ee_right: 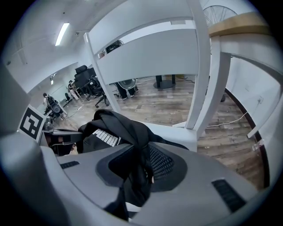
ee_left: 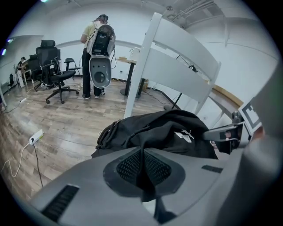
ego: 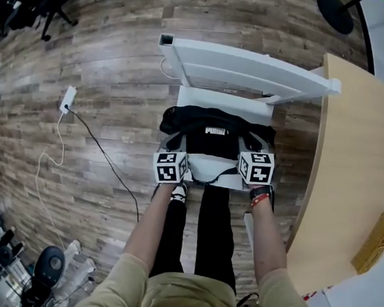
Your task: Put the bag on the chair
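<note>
Office-like lab: black swivel chairs (ee_left: 55, 74), wooden desk (ego: 353, 165), laminate floor (ego: 120, 61).

— What did you count there?
— One black fabric bag (ego: 216, 128) and one white wooden chair (ego: 247, 70).
— And claws, tables?
— Two grey claws, the left claw (ee_left: 142, 172) and the right claw (ee_right: 138, 170); one pale wooden table (ego: 353, 165).

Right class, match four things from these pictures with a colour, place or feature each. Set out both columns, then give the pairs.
Things:
1. bag
2. chair
3. table
4. power strip

Descriptions:
A. pale wood, at the right
B. black
C. on the floor, with a cable
D. white, with a slatted back

Pairs: 1-B, 2-D, 3-A, 4-C
</note>
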Motion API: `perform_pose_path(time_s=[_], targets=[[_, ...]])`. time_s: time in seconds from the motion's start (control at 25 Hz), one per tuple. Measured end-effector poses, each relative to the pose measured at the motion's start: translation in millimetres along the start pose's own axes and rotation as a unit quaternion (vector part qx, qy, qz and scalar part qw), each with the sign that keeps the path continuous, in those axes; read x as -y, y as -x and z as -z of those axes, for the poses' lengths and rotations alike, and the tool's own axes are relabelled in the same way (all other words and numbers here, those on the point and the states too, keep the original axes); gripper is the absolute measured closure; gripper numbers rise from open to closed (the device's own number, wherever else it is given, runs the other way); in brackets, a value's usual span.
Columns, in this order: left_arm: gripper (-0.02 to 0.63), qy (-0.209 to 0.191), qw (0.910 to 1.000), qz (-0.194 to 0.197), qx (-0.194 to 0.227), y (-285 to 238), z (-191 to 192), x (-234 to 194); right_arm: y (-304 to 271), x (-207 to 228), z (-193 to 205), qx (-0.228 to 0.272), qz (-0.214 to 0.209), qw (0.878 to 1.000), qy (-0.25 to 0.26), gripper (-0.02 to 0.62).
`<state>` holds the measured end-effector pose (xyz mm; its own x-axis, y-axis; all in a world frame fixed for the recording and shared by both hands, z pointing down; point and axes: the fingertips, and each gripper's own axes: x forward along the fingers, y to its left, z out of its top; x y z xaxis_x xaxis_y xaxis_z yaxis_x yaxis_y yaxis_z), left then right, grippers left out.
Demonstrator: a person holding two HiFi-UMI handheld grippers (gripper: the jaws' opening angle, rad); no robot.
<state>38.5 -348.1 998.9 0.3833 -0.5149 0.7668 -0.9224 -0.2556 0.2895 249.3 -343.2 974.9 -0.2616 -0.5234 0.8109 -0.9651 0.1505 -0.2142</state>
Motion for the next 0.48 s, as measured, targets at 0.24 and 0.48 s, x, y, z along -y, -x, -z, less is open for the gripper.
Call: perform_pose_path(time_s=[0.24,0.48], targets=[[0.583,0.005,0.9999,-0.004,-0.015,-12,15,-6,-15,4,10,-0.006,0.006,1.0,-0.019,0.476],[0.407,0.05,0.9981,0.005,-0.037,-6,21,-13,-8,4,11,-0.02,0.014,0.999,-0.026,0.429]])
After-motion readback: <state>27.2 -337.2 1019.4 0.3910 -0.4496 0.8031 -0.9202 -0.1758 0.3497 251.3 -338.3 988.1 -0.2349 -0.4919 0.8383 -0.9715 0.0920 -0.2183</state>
